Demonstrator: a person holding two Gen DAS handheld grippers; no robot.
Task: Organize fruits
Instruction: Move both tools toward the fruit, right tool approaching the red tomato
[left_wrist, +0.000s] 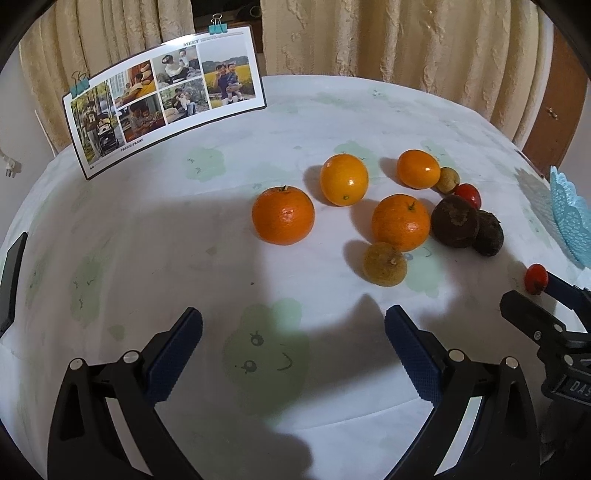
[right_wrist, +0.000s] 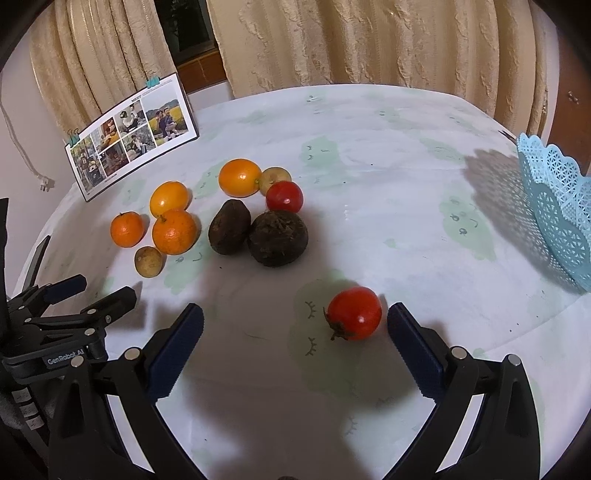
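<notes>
Fruits lie grouped on the table: several oranges (left_wrist: 283, 216), two dark brown fruits (right_wrist: 277, 238), two small tan fruits (left_wrist: 384, 264) and a red tomato (right_wrist: 284, 196). A second red tomato (right_wrist: 354, 313) lies apart, close in front of my right gripper (right_wrist: 295, 319), just inside its right finger. That gripper is open and empty. My left gripper (left_wrist: 293, 323) is open and empty, short of the oranges. The right gripper also shows in the left wrist view (left_wrist: 532, 299), beside that tomato (left_wrist: 536, 278). A light blue lattice basket (right_wrist: 557, 206) stands at the right.
A photo card (left_wrist: 162, 99) held by binder clips stands at the table's back left. Beige curtains (right_wrist: 351, 44) hang behind the round table, which has a white cloth (right_wrist: 369, 147) with green prints. A dark flat object (left_wrist: 11, 280) sits at the left edge.
</notes>
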